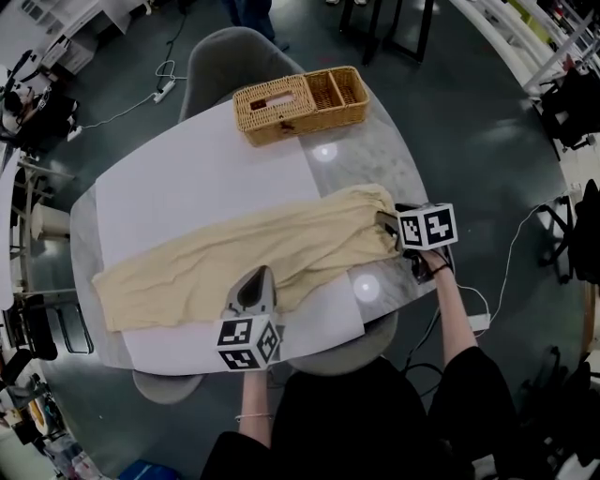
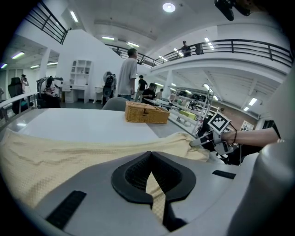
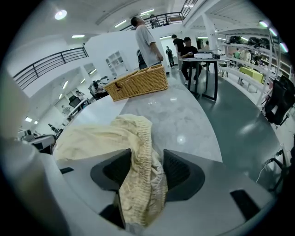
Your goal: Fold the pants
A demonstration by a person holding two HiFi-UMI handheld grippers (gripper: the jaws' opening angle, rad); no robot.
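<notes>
Found cream-yellow textured fabric pants spread flat across pale marbled oval worktop, running from 8 to 2 o'clock in head view. Saw left gripper at 6 o'clock pinched closed on their near edge. Saw right gripper at 3 o'clock gaping wide, gathered elastic waistband draped loosely between jaws. Noted woven wicker basket at 12 o'clock.

Ceiling lights glint off the table; edges seem warped.
</notes>
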